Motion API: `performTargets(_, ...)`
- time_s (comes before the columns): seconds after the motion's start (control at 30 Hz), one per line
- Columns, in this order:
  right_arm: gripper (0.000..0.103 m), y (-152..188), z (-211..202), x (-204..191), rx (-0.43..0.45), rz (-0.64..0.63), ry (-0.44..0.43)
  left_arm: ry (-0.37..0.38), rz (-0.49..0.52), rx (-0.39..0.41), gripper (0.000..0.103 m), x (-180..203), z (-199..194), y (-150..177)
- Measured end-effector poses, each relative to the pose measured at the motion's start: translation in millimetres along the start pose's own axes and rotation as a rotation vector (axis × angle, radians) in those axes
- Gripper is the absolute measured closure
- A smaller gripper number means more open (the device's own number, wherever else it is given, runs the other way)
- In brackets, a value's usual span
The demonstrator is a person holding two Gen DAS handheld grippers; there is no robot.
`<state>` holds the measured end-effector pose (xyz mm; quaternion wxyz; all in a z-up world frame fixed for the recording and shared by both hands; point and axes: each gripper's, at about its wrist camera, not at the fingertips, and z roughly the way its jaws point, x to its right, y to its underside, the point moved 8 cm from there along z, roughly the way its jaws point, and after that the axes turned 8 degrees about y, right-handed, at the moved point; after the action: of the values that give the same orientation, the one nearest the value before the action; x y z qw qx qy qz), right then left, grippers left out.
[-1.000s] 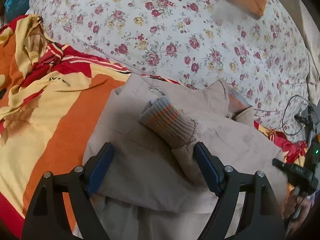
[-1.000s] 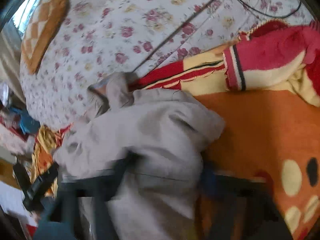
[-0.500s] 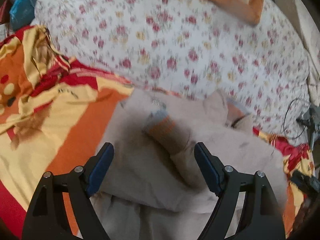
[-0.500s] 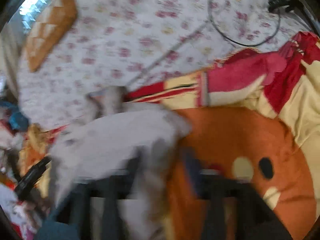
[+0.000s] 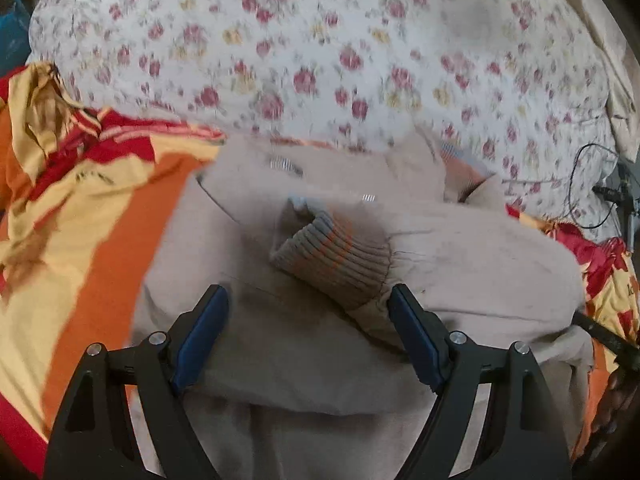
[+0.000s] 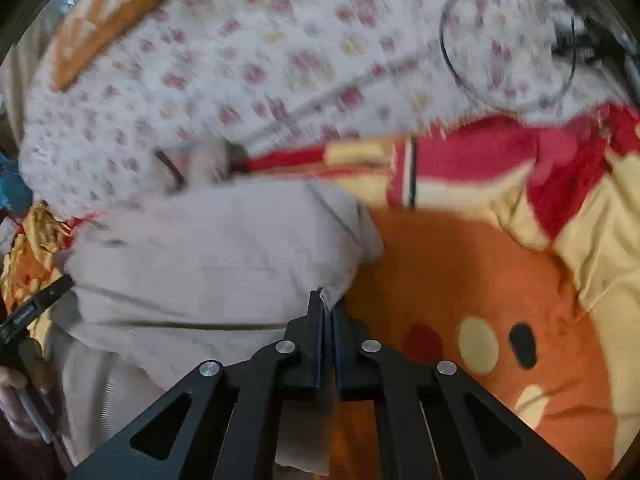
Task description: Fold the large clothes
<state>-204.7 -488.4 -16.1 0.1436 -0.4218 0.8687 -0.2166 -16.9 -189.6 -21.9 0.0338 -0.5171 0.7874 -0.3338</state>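
Observation:
A beige jacket (image 5: pixel 280 344) lies folded on an orange, yellow and red blanket (image 5: pixel 100 220). Its sleeve is laid across the body, and the ribbed cuff (image 5: pixel 332 258) with orange stripes sits just beyond my left gripper (image 5: pixel 308 296). That gripper hangs open over the jacket, its blue pads (image 5: pixel 200 332) wide apart on either side of the sleeve. In the right wrist view my right gripper (image 6: pixel 326 300) is shut on the right edge of the jacket (image 6: pixel 208 260), with a fold of fabric pinched between the black fingers.
A bulky floral duvet (image 5: pixel 320 60) rises behind the jacket, with an orange checked pillow (image 6: pixel 108 12) on top. A black cable (image 6: pixel 444 40) loops on the duvet at the right. The blanket (image 6: pixel 460 280) spreads out to the right of the jacket.
My right gripper's jaws have come together on the jacket's edge after standing apart around it. The left gripper has shifted a little, and the cuff now lies more to the right.

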Motion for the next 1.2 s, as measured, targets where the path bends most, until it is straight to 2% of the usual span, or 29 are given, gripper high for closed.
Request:
performTargets(0.1,0.096,4.9,-1.3,1.1,-0.02,-0.003,0.024,-0.021,0.021,0.003,0.02,-0.2,-5.9,0.3)
performTargets(0.13,0.084,4.0,-6.6,3.3,-0.014,0.013,0.033,-0.026,0.014,0.016,0.02,-2.0,-10.7,-1.7)
performTargets(0.17,0.076,0.8,-20.2,7.9,0.003,0.04,0.06,-0.023,-0.001,0.037,0.02,-4.1,-17.0,-5.3)
performTargets(0.2,0.076,-0.7,-30.7,8.8,0.021,0.04,0.063,-0.016,-0.02,0.057,0.02,-6.5,-22.3,-8.9)
performTargets(0.27,0.076,-2.2,-47.9,-4.7,0.055,-0.011,0.01,-0.004,-0.049,0.081,0.02,-9.2,-26.0,-15.4)
performTargets(0.37,0.078,6.2,-54.5,-39.1,0.045,-0.137,-0.043,-0.019,-0.04,0.049,0.02,-10.6,-14.6,-12.9)
performTargets(0.43,0.078,23.0,-40.6,-49.7,0.009,-0.212,-0.005,-0.053,-0.009,0.002,0.02,-12.8,-1.3,-6.0)
performTargets(0.5,0.079,47.4,-18.9,-45.5,-0.078,-0.26,0.045,-0.074,0.011,-0.032,0.016,-13.5,4.5,1.2)
performTargets(0.6,0.078,55.2,-22.9,-40.7,-0.071,-0.26,0.032,-0.091,0.014,-0.021,0.016,-12.4,-2.9,2.7)
performTargets(0.67,0.075,47.8,-35.1,-41.1,-0.075,-0.224,0.001,-0.078,-0.003,0.021,0.016,-8.7,-13.9,-2.9)
performTargets(0.7,0.074,37.1,-46.8,-43.2,-0.036,-0.203,-0.024,-0.067,-0.011,0.039,0.016,-7.4,-17.2,-5.6)
performTargets(0.77,0.061,20.6,-53.1,-47.5,0.013,-0.194,-0.03,-0.051,-0.016,0.067,0.016,-3.4,-23.4,-11.1)
performTargets(0.83,0.054,2.0,-54.1,-55.5,0.062,-0.193,-0.01,-0.062,0.001,0.089,0.016,0.0,-27.1,-14.9)
performTargets(0.97,0.053,-18.1,-36.7,-63.2,0.088,-0.162,-0.008,-0.104,0.043,0.089,0.016,-0.3,-21.0,-17.7)
performTargets(1.2,0.053,-22.4,23.2,-47.2,0.023,-0.083,0.033,-0.128,0.062,0.04,0.015,-5.9,-2.0,-13.7)
